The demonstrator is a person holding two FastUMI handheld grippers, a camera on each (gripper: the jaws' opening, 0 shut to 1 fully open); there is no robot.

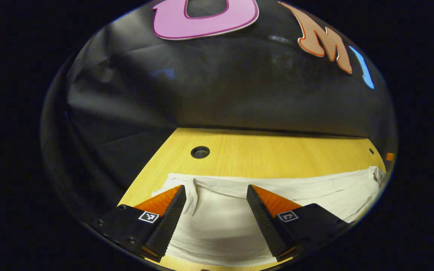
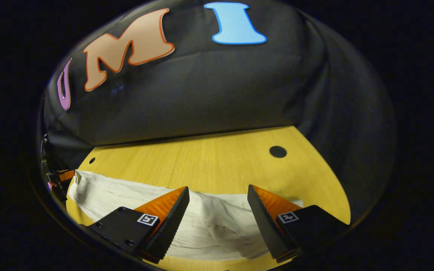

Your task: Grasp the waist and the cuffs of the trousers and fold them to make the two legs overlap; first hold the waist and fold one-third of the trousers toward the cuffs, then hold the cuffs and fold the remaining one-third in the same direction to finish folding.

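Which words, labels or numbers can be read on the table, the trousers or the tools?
None can be read.
Left tool: small square black-and-white marker patterns on its fingers, no letters or numbers.
Right tool: the same kind of markers.
Trousers: no print visible.
Table: plain wood.

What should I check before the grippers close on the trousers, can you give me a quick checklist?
1. Left gripper open: ok, fingers spread wide.
2. Right gripper open: ok, fingers spread wide.
3. Cloth between the left fingers: ok, the trousers lie in the gap below the tips.
4. Cloth between the right fingers: ok, the trousers show in the gap in the right gripper view.
5. Which end each gripper faces, waist or cuffs: cannot tell, the cloth is bunched.
6. Legs already overlapped: cannot tell from these angles.
7. Table beyond the cloth free for folding: ok, bare wood.
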